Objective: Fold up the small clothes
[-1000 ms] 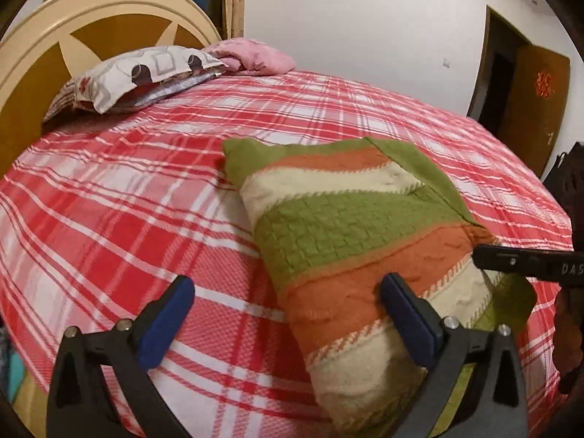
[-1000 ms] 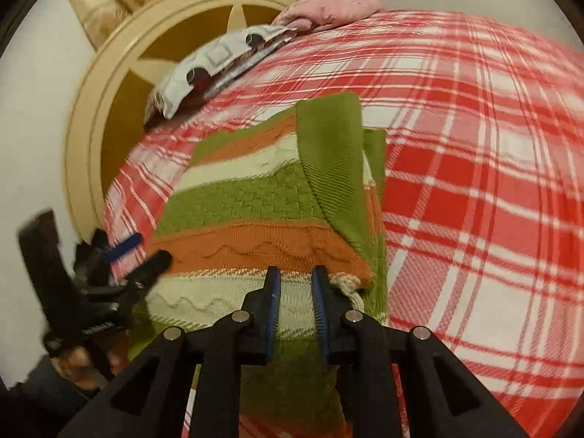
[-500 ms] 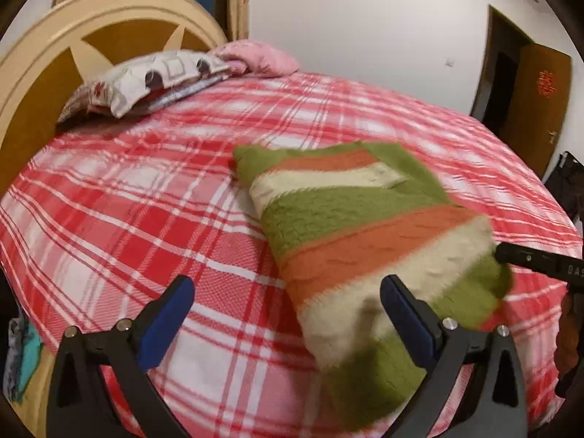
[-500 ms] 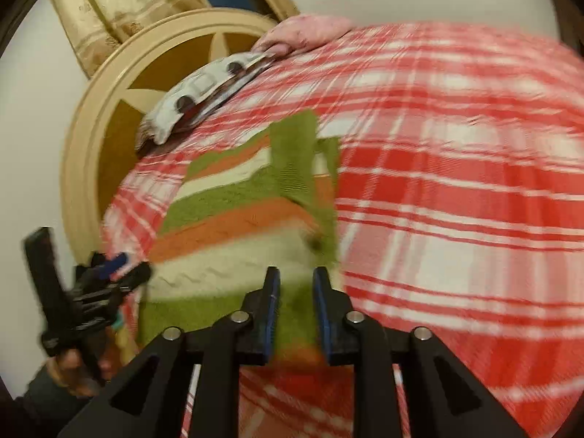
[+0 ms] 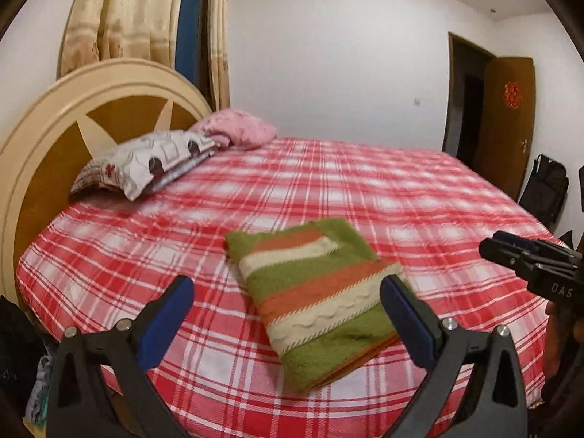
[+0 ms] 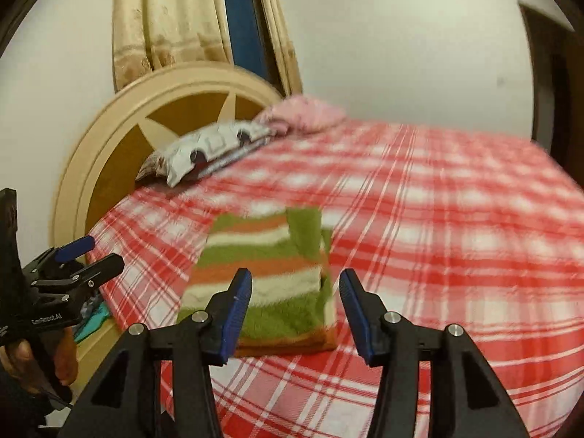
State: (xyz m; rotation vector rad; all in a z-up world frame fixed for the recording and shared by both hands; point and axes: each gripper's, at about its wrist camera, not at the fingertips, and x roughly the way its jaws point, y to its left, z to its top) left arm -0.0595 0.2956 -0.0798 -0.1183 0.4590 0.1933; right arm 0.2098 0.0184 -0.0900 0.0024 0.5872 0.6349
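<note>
A folded knit sweater [image 5: 314,292] with green, orange and cream stripes lies flat on the red plaid bed [image 5: 365,189], near its front edge. The same sweater [image 6: 262,273] shows in the right wrist view, just past my fingers. My left gripper [image 5: 288,310] hangs above and in front of it, wide open, holding nothing. My right gripper [image 6: 295,306] is also raised clear of the sweater; its jaws are opening and nothing is between them. Each gripper appears at the edge of the other's view: the right gripper [image 5: 525,255] and the left gripper [image 6: 73,262].
A patterned pillow [image 5: 146,160] and a pink pillow [image 5: 241,129] lie against the round wooden headboard [image 5: 73,116] at the back left. Curtains [image 5: 146,18] hang behind it. An open brown door [image 5: 507,116] and a dark bag [image 5: 545,189] stand at the right wall.
Both grippers have lifted up and back from the sweater, which now lies folded on the bed. The right gripper's jaws, nearly shut before, have spread apart.
</note>
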